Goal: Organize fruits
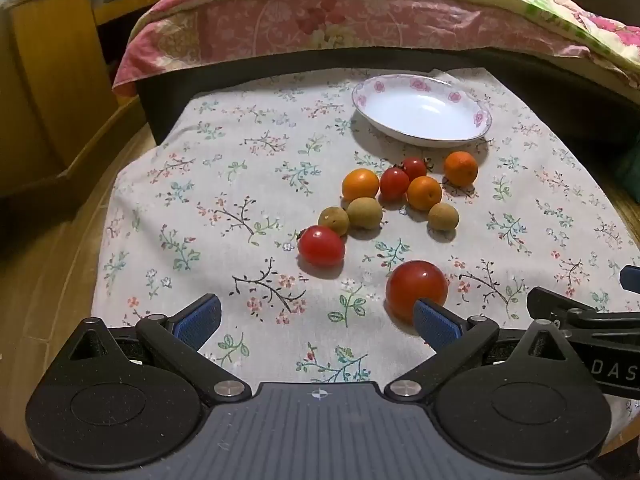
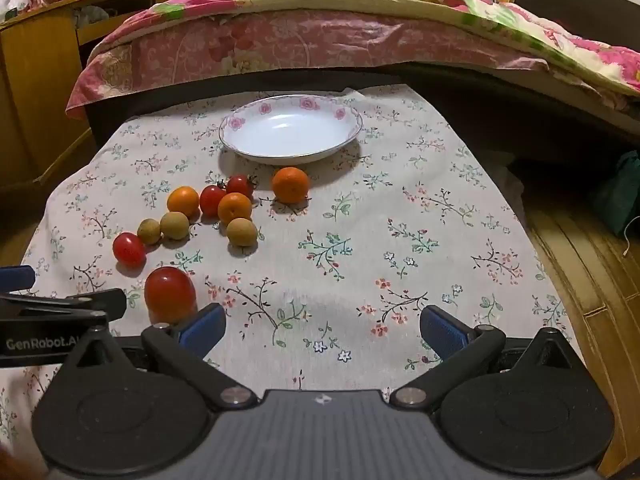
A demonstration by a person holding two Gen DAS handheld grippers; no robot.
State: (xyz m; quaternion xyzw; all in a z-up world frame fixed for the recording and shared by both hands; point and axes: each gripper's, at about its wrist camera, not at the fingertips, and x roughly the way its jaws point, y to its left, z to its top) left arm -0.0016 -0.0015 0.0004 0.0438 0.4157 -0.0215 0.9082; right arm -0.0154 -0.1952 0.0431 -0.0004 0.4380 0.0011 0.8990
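Several small fruits lie loose on a flowered cloth (image 1: 224, 184): red tomatoes, orange citrus and brown longans. The nearest tomato (image 1: 416, 290) (image 2: 170, 294) sits just beyond my left gripper's right fingertip. Another tomato (image 1: 321, 245) (image 2: 129, 249) lies further left beside a longan (image 1: 334, 220). An orange (image 1: 461, 168) (image 2: 291, 185) lies closest to the white floral dish (image 1: 476, 118) (image 2: 240, 124), which holds nothing. My left gripper (image 1: 318, 320) is open over bare cloth. Over the cloth right of the fruits, my right gripper (image 2: 322, 326) is open too.
A bed with pink and green quilts (image 1: 320, 28) (image 2: 320, 40) runs along the far side. A wooden cabinet (image 1: 48, 80) stands at the left. Wooden floor (image 2: 580, 248) and a dark green bag (image 2: 618, 192) show at the right.
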